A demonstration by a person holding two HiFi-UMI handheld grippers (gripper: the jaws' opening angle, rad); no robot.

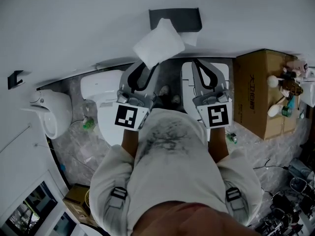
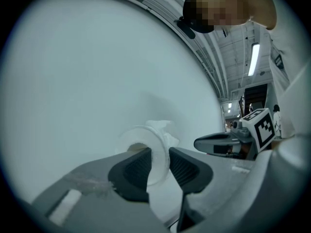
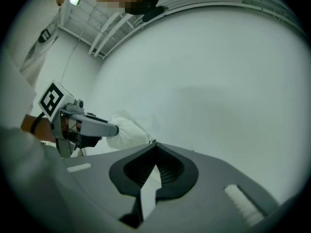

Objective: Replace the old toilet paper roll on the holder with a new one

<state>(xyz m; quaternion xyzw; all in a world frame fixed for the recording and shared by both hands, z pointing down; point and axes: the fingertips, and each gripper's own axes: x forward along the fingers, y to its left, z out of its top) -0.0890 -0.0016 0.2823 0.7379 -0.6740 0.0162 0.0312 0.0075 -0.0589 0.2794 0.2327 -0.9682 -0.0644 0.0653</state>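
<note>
Head view: the left gripper (image 1: 146, 67) is raised toward the white wall (image 1: 74, 28) at upper centre of the frame and carries a white toilet paper roll (image 1: 158, 42), which sits tilted. The roll lies just below and left of the dark holder (image 1: 175, 19) mounted on the wall; their outlines overlap in the picture, and contact between them cannot be confirmed. Left gripper view: the left gripper (image 2: 160, 155) is clamped on the toilet paper roll (image 2: 146, 140), with one jaw at the cardboard core and the other on the outer face, so that the roll's wall is pinched between the pads. Right gripper view: the right gripper (image 3: 154, 147) is closed, jaw tips meeting, with nothing between them. In the head view the right gripper (image 1: 198, 63) stands just right of the left one, below the holder and apart from the roll. A white toilet (image 1: 101, 90) is at centre left below the grippers, and a cardboard box (image 1: 261, 92) stands at right.
</note>
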